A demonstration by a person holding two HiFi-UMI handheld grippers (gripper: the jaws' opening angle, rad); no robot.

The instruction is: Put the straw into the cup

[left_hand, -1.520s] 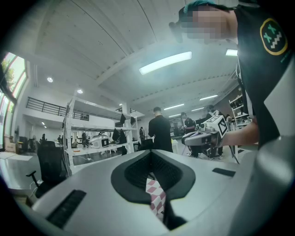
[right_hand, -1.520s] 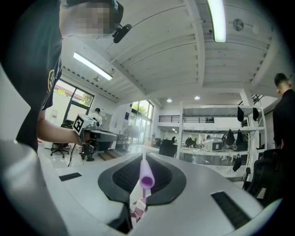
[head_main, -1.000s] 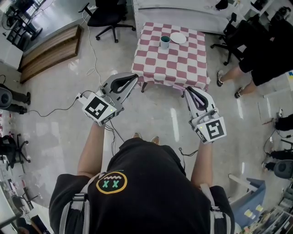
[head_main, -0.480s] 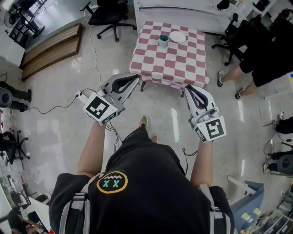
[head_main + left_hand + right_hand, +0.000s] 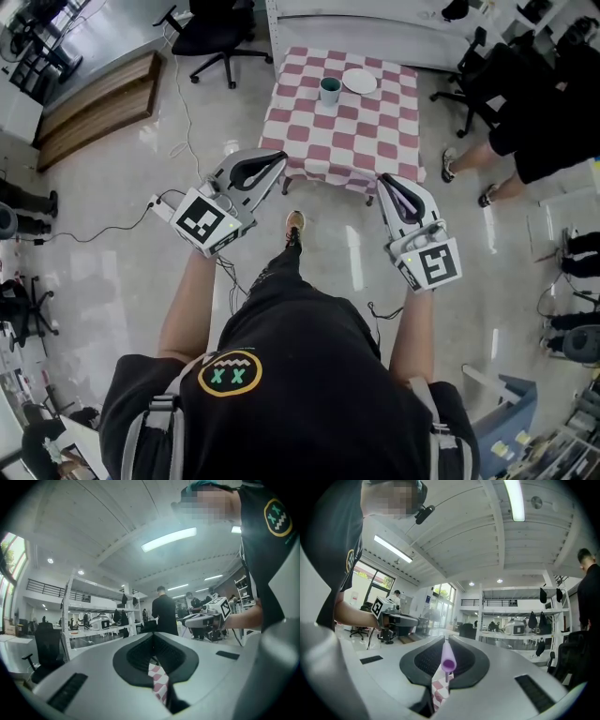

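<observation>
The right tool (image 5: 382,180) is clenched on the purple straw (image 5: 448,660), the left tool (image 5: 279,157) pinched together on nothing, and the cup (image 5: 330,89) stands well apart on the far table (image 5: 375,141), so the carrying over and the insertion are, by my judgement, both left to do.

- A person (image 5: 300,394) in a black shirt is holding the left gripper (image 5: 278,159) and the right gripper (image 5: 382,181) out in front, both pointing toward the far table (image 5: 309,141).
- The left gripper's jaws are meeting at their tips (a loop-shaped gap is showing behind them). The right gripper's jaws are lying close together.
- The table, draped in pink-and-white checks, is standing beyond both grippers.
- A teal cup (image 5: 329,89) is sitting on its far side, near a white plate (image 5: 360,82) to its right.
- An office chair (image 5: 211,33) is standing at far left, and a second person (image 5: 539,141) at far right.
</observation>
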